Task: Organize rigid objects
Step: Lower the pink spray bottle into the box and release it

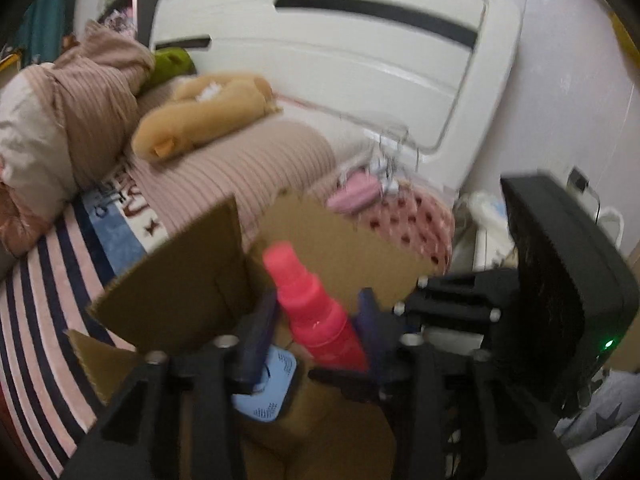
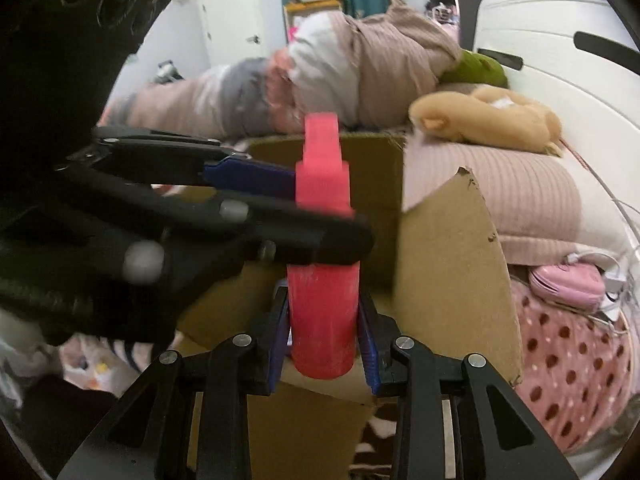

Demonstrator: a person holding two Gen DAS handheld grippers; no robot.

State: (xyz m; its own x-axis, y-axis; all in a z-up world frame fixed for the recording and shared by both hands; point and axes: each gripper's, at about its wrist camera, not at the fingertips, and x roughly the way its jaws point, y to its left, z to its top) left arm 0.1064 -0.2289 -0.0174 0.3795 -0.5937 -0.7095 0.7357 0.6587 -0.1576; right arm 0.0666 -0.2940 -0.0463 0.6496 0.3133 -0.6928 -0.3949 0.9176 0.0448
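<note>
A pink spray bottle (image 1: 316, 312) is held above an open cardboard box (image 1: 192, 280) on the bed. My left gripper (image 1: 316, 320) has its blue pads on both sides of the bottle's upper part. In the right wrist view my right gripper (image 2: 324, 320) is shut on the lower body of the bottle (image 2: 324, 312), and the left gripper (image 2: 280, 208) crosses from the left and clamps the bottle near its neck. The box (image 2: 448, 272) stands behind and below the bottle. A light blue flat object (image 1: 268, 388) lies inside the box.
The bed carries a striped sheet (image 1: 48, 300), a pink ribbed pillow (image 1: 240, 168), a tan plush toy (image 1: 204, 112), a bundle of bedding (image 1: 72, 112) and a small pink pouch (image 2: 568, 284). A white headboard (image 1: 340, 60) stands behind. A white cable (image 2: 612, 276) lies at the right.
</note>
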